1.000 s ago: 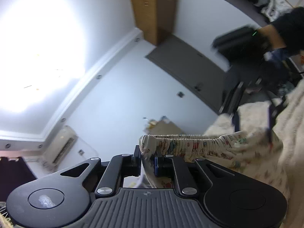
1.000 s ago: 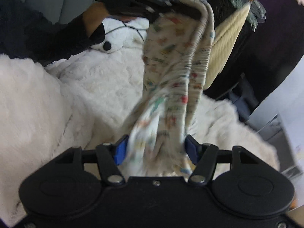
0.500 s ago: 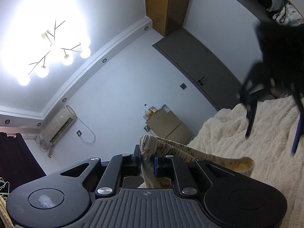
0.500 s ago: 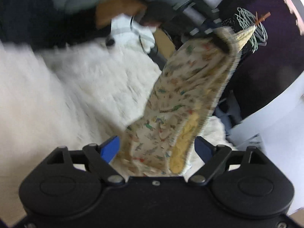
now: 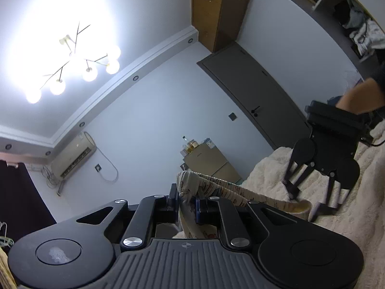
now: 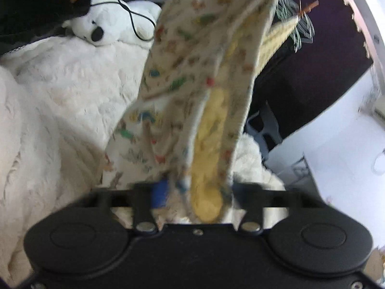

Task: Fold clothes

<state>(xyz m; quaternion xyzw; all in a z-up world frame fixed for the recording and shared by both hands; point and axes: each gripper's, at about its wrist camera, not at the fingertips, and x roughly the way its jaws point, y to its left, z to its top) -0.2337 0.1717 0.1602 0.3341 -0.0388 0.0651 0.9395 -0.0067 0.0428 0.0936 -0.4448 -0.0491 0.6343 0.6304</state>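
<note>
The small cream cotton garment with a colourful print and ribbed elastic waistband [image 6: 192,91] hangs stretched above the fluffy white blanket [image 6: 60,110], light, limp, sure to sag wherever unsupported. Left gripper [image 5: 186,201] pinches one waistband corner. Right gripper [image 6: 195,192], jaws just closing, is clamped on the lower hem; edges and corners look the best holds.

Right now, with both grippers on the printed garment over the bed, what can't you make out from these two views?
- Right gripper, right wrist view: motion blur smears the jaws that have just been closing around the printed garment, so pad contact is unclear.
- Garment's full shape: the left gripper hides its hanging part in the left wrist view.
- Garment's top end, right wrist view: cut off by the upper edge.
- Items on the cabinet: too small.
</note>
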